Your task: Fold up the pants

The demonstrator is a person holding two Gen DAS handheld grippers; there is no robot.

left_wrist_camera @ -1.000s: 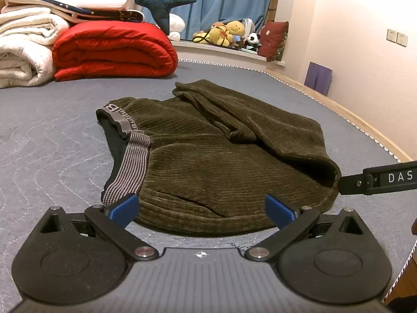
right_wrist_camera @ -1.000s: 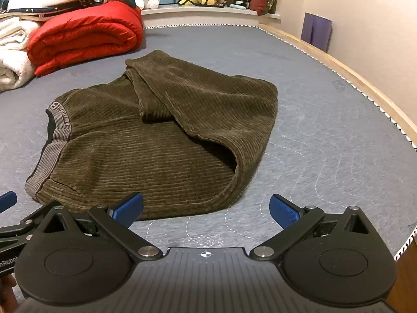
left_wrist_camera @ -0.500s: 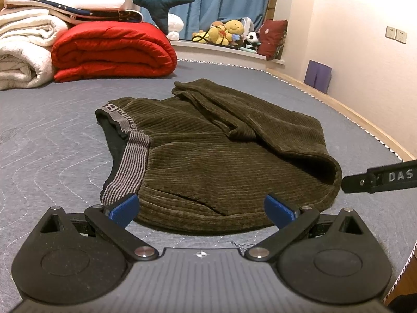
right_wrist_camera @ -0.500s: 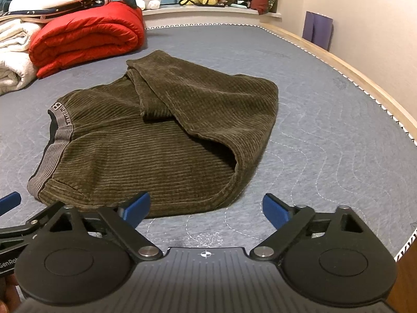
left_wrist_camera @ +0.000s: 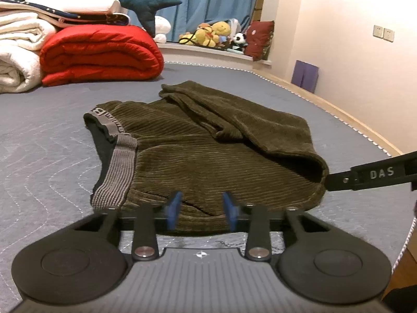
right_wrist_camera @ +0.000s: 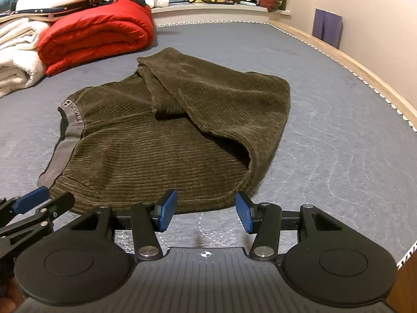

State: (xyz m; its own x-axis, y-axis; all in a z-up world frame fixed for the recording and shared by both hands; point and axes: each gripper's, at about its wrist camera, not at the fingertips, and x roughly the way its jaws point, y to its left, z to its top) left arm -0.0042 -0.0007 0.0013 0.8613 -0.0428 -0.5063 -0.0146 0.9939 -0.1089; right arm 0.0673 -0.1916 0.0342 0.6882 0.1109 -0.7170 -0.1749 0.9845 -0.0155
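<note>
Since a second ago both my grippers' jaws have been closing. My left gripper [left_wrist_camera: 202, 210], low in its frame, has narrowed around the near hem of the pants [left_wrist_camera: 208, 140], not yet clenched; my right gripper [right_wrist_camera: 206, 211] stands half-closed, empty, just before the hem. The folded pants lie mid-frame on the bed [right_wrist_camera: 338, 130].

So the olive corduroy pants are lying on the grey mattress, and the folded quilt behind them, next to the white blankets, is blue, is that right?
Not quite. The folded quilt is red, not blue; the blue in the room is the curtain further back. The left wrist view shows it plainly. The rest holds: the olive corduroy pants lie on the grey mattress, with the quilt behind them beside the white blankets.
</note>
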